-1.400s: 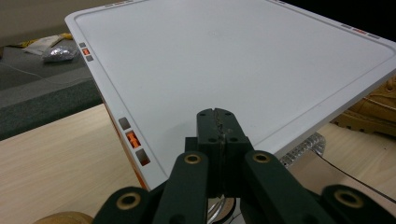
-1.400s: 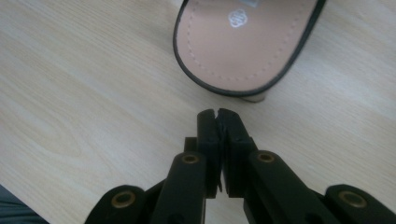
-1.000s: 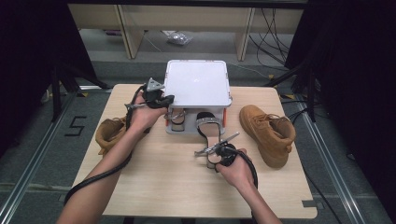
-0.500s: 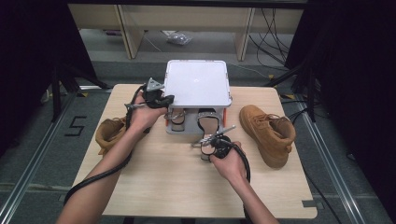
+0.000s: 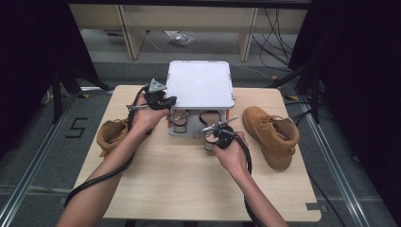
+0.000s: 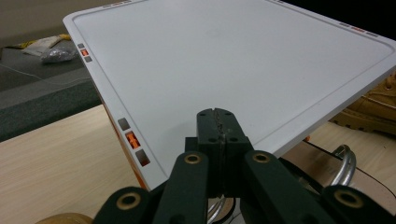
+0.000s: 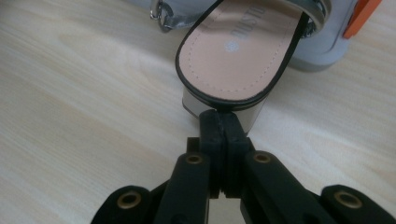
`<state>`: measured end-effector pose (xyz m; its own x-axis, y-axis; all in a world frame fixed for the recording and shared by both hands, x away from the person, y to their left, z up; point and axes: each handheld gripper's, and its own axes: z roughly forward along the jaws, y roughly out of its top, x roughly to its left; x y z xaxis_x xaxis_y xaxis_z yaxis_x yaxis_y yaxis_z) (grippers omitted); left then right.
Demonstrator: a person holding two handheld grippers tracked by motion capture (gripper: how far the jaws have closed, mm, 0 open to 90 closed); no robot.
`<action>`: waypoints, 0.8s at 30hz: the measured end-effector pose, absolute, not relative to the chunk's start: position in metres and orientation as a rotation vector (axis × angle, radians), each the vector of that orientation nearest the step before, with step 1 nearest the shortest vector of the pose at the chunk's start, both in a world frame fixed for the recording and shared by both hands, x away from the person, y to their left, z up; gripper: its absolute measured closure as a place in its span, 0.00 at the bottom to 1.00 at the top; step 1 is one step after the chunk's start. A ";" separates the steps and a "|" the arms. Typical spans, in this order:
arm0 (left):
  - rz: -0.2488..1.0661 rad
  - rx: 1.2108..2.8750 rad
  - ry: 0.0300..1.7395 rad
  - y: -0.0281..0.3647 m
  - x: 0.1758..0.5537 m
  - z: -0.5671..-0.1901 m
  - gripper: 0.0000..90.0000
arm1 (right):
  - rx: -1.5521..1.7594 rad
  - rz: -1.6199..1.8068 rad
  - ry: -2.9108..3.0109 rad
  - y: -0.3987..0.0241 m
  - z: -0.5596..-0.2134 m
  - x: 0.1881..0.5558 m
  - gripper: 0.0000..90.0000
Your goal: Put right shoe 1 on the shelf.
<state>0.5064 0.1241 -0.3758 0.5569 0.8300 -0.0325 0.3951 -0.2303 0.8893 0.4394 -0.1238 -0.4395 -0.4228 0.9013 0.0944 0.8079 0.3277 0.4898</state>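
A white flat-topped stand (image 5: pixel 198 85) sits at the back middle of the table, with open space under it. A black-edged heeled sandal (image 7: pixel 238 51) with a tan insole lies toe-first under the stand's front (image 7: pixel 322 56). My right gripper (image 7: pixel 219 116) is shut, and its tips touch the back rim of the sandal above the grey block heel (image 7: pixel 252 116). From above, the right gripper (image 5: pixel 213 140) is just in front of the stand. My left gripper (image 6: pixel 218 114) is shut with nothing between the jaws, over the stand's front left corner (image 5: pixel 170 100). A second sandal (image 5: pixel 178 120) is under the stand.
A tan boot (image 5: pixel 272 135) lies right of the stand and another tan boot (image 5: pixel 111 135) lies at the left table edge by my left forearm. Cables trail from both grippers. A metal buckle (image 6: pixel 343 163) shows below the stand's top.
My right hand has moved away from me toward the stand, and the sandal has slid farther under it. The left gripper has stayed at the stand's corner.
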 end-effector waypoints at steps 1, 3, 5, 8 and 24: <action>0.572 1.838 1.004 0.124 0.506 -0.376 0.99 | 1.578 0.708 2.387 -0.123 -0.440 0.441 1.00; 0.571 1.838 1.003 0.124 0.506 -0.376 0.99 | 1.577 0.704 2.382 -0.122 -0.441 0.445 1.00; 0.571 1.841 1.002 0.124 0.506 -0.376 0.99 | 1.575 0.712 2.371 -0.122 -0.442 0.448 1.00; 0.570 1.843 0.999 0.124 0.507 -0.375 0.99 | 1.562 0.719 2.357 -0.121 -0.441 0.454 1.00; 0.567 1.844 0.998 0.125 0.507 -0.375 0.99 | 1.516 0.725 2.266 -0.113 -0.446 0.480 1.00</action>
